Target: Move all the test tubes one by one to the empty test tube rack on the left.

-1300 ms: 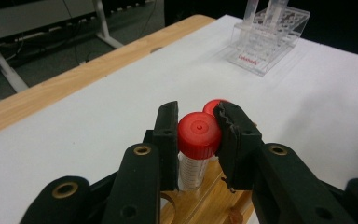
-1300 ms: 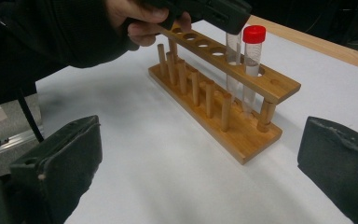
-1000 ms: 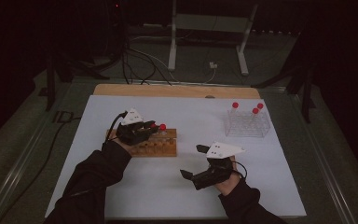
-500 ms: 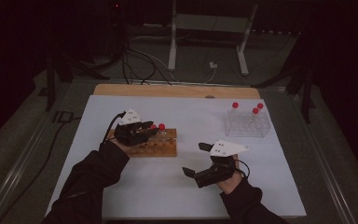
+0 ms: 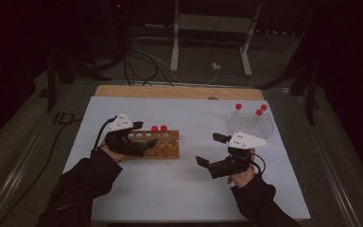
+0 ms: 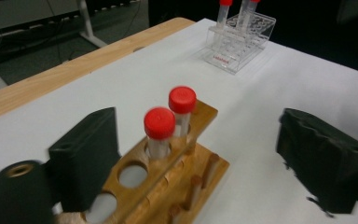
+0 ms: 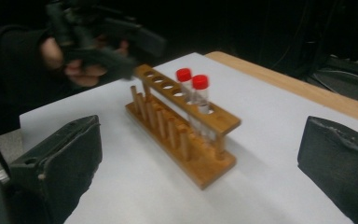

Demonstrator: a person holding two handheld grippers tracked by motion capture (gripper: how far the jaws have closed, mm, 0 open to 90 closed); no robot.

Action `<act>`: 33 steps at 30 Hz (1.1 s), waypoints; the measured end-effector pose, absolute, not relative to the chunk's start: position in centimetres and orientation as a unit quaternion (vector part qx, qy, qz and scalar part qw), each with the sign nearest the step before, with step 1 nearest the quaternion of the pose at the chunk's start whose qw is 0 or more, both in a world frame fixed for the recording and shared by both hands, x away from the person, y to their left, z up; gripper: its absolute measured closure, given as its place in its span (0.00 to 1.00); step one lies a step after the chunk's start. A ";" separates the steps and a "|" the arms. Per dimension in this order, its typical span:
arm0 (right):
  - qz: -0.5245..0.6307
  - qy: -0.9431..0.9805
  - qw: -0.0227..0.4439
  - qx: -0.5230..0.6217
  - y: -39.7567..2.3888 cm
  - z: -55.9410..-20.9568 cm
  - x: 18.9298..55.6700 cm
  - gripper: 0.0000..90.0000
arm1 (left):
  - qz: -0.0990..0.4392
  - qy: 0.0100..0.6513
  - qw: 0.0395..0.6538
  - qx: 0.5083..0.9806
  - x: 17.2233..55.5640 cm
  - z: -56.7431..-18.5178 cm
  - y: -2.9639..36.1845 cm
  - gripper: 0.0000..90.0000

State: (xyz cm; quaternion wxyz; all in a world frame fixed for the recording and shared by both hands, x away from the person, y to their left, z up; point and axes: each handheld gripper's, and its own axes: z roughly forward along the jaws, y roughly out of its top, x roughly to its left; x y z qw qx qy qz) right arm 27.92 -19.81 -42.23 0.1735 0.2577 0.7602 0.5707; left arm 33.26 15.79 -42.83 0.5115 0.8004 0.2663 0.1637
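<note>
Left of centre in the high view, a brown wooden tube rack [image 5: 157,144] on the white table sheet [image 5: 189,198] holds two red-capped clear tubes [image 5: 159,128] at its right end. The left gripper [image 5: 144,135], jaws just opened and empty, straddles the rack's left end. The right gripper [image 5: 208,150] gapes empty, lower right. A clear plastic rack [image 5: 249,124] with three red-capped tubes stands upper right, well apart.

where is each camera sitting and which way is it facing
high view: above the person's side, facing forward and down on the table; both sleeves, left gripper and right gripper show.
left gripper view: on the left gripper, looking along its open jaws at the wooden rack with two red-capped tubes, clear rack beyond.
right gripper view: on the right gripper, jaws open, facing the wooden rack and the left hand.
Shared: all three show the wooden rack and tubes.
</note>
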 end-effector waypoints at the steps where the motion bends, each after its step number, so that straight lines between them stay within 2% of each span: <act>1: 0.570 0.759 0.177 0.259 -20.0 -42.1 28.0 0.00 | 0.162 0.267 0.513 0.800 32.9 -42.8 15.9 0.06; 3: 0.569 0.756 0.184 0.267 -20.8 -41.7 28.5 0.00 | 0.154 0.263 0.520 0.798 32.3 -42.8 16.1 0.02; 8: 0.561 0.738 0.234 0.295 -22.9 -41.2 29.5 0.00 | 0.144 0.248 0.527 0.800 30.6 -43.1 16.4 0.02; 11: 0.551 0.734 0.248 0.310 -24.4 -41.0 30.3 0.00 | 0.142 0.242 0.530 0.800 29.7 -43.5 16.6 0.02; 21: 0.516 0.689 0.316 0.399 -30.1 -42.4 33.1 0.00 | 0.130 0.230 0.533 0.804 27.7 -45.0 16.7 0.02; 23: 0.507 0.679 0.330 0.416 -31.1 -42.9 33.6 0.04 | 0.127 0.226 0.534 0.805 27.5 -45.2 16.7 0.02; 28: 0.483 0.670 0.336 0.453 -32.9 -44.3 35.0 0.07 | 0.121 0.226 0.531 0.807 27.3 -45.5 16.5 0.02; 33: 0.463 0.663 0.336 0.482 -33.9 -45.5 36.3 0.17 | 0.115 0.226 0.532 0.808 27.2 -45.8 16.5 0.02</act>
